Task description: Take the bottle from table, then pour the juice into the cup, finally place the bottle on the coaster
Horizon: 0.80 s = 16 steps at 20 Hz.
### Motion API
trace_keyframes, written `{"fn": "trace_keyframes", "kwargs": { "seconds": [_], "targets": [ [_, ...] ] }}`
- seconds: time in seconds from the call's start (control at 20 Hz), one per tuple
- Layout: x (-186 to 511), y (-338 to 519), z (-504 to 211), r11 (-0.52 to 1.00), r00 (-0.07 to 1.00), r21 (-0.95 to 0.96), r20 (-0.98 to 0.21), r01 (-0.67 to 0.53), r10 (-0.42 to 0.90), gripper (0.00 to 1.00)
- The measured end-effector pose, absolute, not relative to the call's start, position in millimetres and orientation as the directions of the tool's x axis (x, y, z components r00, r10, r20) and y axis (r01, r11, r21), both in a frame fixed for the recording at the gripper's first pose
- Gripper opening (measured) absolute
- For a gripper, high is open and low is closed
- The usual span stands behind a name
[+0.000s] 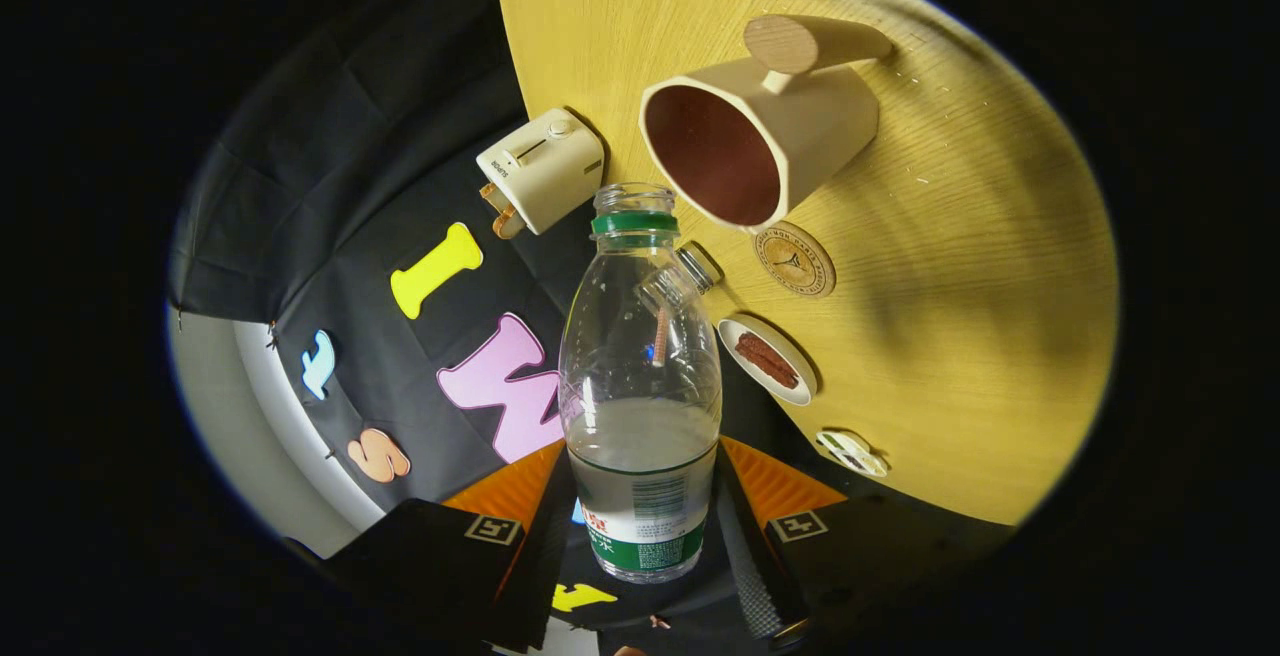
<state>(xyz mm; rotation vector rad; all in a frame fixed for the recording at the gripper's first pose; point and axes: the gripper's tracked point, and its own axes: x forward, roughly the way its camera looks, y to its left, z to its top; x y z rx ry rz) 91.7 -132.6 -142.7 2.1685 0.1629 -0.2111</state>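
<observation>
My gripper is shut on a clear plastic bottle, both fingers pressing its labelled lower part. The bottle has a green neck ring, no cap, and pale liquid pooled in its lower half. The whole view is rolled sideways, so the bottle is tipped. Its open mouth points toward a beige cup with a dark red inside and a round wooden handle, just beyond and beside the mouth. No liquid is visibly flowing. A round brown coaster lies on the wooden table beside the cup.
A cream toaster stands at the table's edge near the booth wall. Close behind the bottle are a small glass jar and a white oval dish holding a brown item. A small white object lies nearer the fingers.
</observation>
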Motion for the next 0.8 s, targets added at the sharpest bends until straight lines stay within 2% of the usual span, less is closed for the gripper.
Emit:
{"fn": "trace_keyframes", "kwargs": {
  "seconds": [0.2,0.4,0.6,0.8],
  "targets": [
    [91,-119,-158,-0.460,0.970,0.857,-0.240,0.233,0.045,0.75],
    [86,-105,-170,-0.285,0.965,0.922,-0.256,0.261,0.055,0.75],
    [86,-98,-180,-0.045,0.962,0.961,-0.269,0.271,0.051,0.75],
    [85,-109,-186,0.211,0.957,0.934,-0.287,0.289,-0.040,0.75]
  ]
}}
